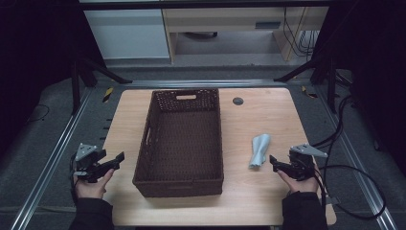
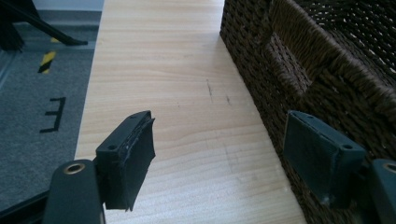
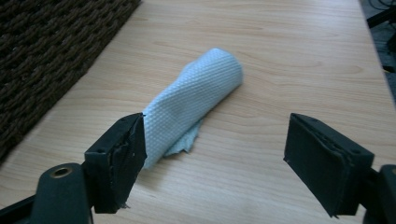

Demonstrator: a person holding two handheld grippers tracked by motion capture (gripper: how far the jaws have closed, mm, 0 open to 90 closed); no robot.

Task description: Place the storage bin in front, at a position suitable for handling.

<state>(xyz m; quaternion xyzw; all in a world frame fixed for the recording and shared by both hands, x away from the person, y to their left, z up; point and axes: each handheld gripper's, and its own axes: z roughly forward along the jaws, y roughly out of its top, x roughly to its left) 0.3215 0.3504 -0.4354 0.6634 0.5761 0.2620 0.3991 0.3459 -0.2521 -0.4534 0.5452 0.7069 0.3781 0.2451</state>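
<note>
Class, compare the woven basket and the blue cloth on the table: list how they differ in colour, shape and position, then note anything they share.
Colour: the basket is dark brown; the cloth is pale blue.
Shape: the basket is a stiff, open, woven box with handle slots; the cloth is soft and loosely rolled.
Position: the basket sits mid-table; the cloth lies to its right, just ahead of the open right gripper.
Shared: both rest on the wooden table, and neither is gripped.
</note>
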